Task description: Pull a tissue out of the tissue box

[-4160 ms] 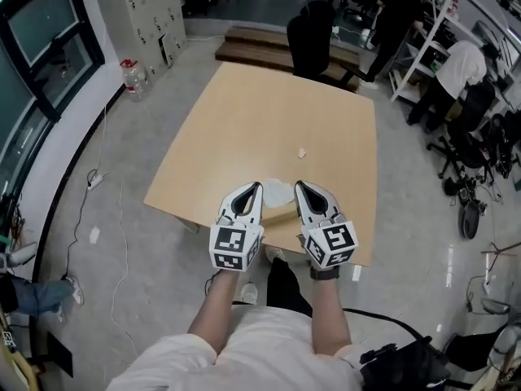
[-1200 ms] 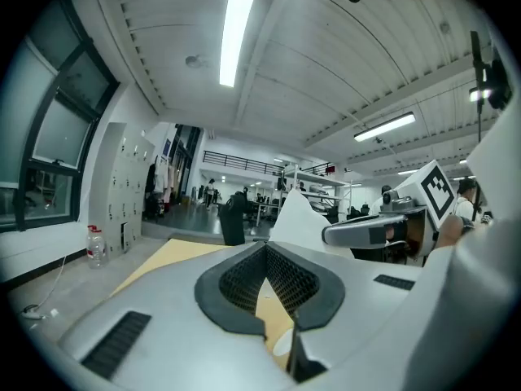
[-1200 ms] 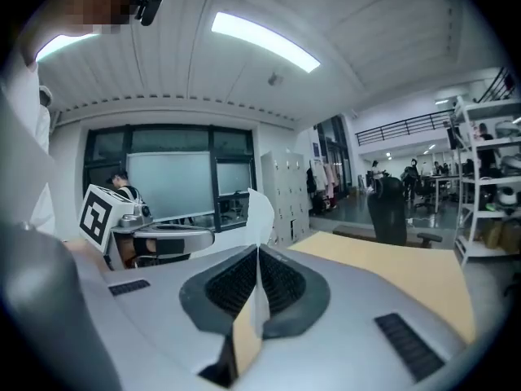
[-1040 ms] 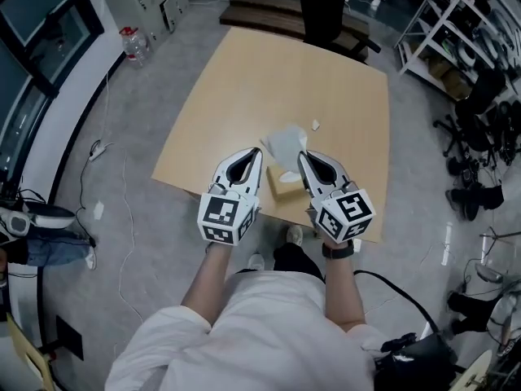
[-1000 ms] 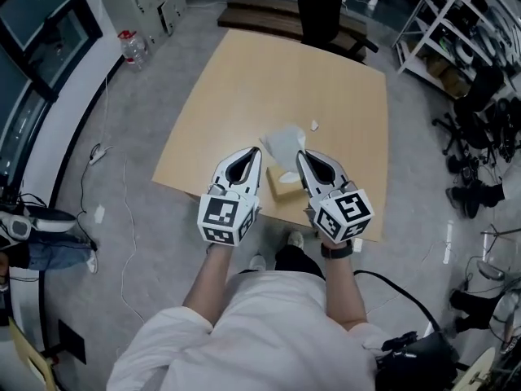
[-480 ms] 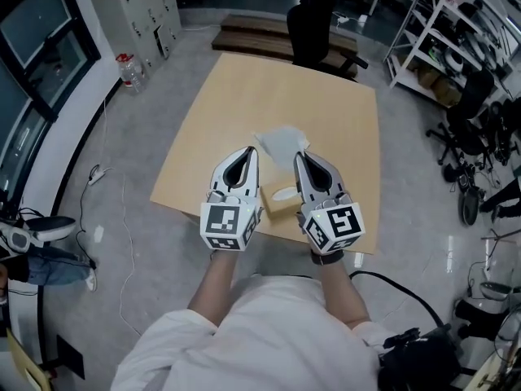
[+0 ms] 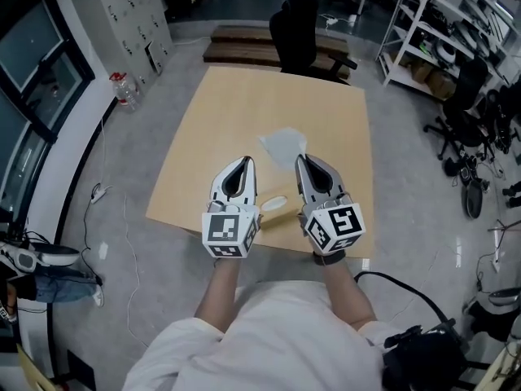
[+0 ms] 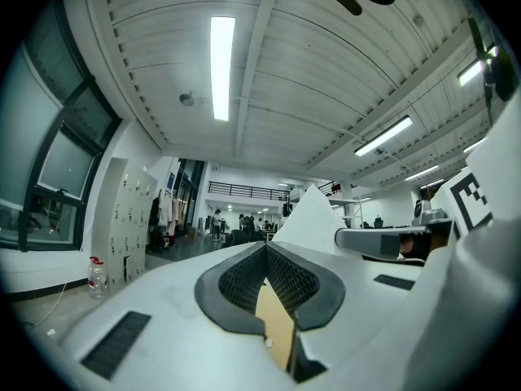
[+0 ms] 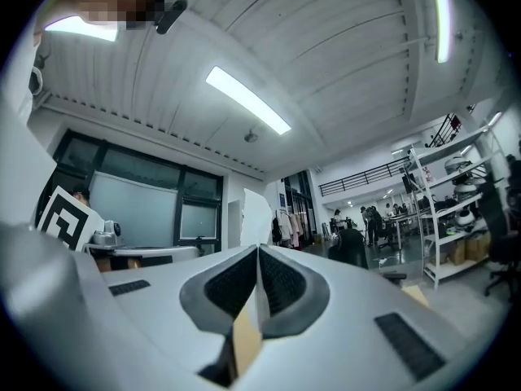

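Observation:
A white tissue (image 7: pixel 285 143) hangs in the air over the tan table (image 7: pixel 244 104), pinched at its lower edge by my right gripper (image 7: pixel 299 160), which is shut on it. In the right gripper view the tissue (image 9: pixel 254 212) stands up from the closed tips of the right gripper (image 9: pixel 257 251). The tan tissue box (image 7: pixel 275 206) with its white oval slot lies near the table's front edge, between and below both grippers. My left gripper (image 7: pixel 246 161) is beside it, its jaws shut with nothing held (image 8: pixel 264 249). The left gripper view also catches the tissue (image 8: pixel 313 217).
A black office chair (image 7: pixel 297 27) and low wooden platforms (image 7: pixel 244 51) stand beyond the table's far edge. Metal shelving (image 7: pixel 423 31) and more chairs (image 7: pixel 468 104) fill the right side. A water bottle (image 7: pixel 122 88) and cables (image 7: pixel 102 190) lie on the floor at left.
Both grippers have risen and moved away from the box. The tissue went up with the right gripper and now hangs farther above the box's slot.

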The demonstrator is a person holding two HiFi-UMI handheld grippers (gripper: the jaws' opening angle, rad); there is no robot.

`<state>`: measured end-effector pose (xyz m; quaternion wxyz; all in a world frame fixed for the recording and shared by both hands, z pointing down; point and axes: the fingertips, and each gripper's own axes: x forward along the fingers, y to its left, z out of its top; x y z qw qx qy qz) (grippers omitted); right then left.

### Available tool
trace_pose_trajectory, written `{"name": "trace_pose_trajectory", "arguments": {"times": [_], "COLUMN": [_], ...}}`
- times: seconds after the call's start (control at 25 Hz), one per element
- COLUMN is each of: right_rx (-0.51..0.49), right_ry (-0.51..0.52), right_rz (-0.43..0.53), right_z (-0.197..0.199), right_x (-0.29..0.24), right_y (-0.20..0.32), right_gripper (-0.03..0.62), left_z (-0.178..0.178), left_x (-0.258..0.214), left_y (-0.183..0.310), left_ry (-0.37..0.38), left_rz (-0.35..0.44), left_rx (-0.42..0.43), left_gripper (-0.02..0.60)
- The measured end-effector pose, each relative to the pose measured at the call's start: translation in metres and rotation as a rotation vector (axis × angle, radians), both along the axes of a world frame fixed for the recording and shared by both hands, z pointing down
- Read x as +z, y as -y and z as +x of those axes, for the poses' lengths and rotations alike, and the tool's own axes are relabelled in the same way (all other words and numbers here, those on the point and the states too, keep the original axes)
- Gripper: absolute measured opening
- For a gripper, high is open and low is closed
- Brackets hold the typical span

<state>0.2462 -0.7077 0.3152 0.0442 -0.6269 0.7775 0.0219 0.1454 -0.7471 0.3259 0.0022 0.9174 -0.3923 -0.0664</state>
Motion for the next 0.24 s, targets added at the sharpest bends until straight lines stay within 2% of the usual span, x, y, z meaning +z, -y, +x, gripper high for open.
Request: {"name": "trace_pose_trajectory", "arguments": {"times": [0.24], "right_rx": [0.028], "right_ry": [0.038], "right_rz": [-0.055], "right_z": [0.037], "right_x": [0.018], "right_y": [-0.013], "right_gripper": [0.006], "left_z": [0.034], "left_x": [0.021], "left_y": [-0.011], "left_ry": [0.059], "left_rz": [-0.054], "left_rx": [0.022], "left_gripper": [0.000]}}
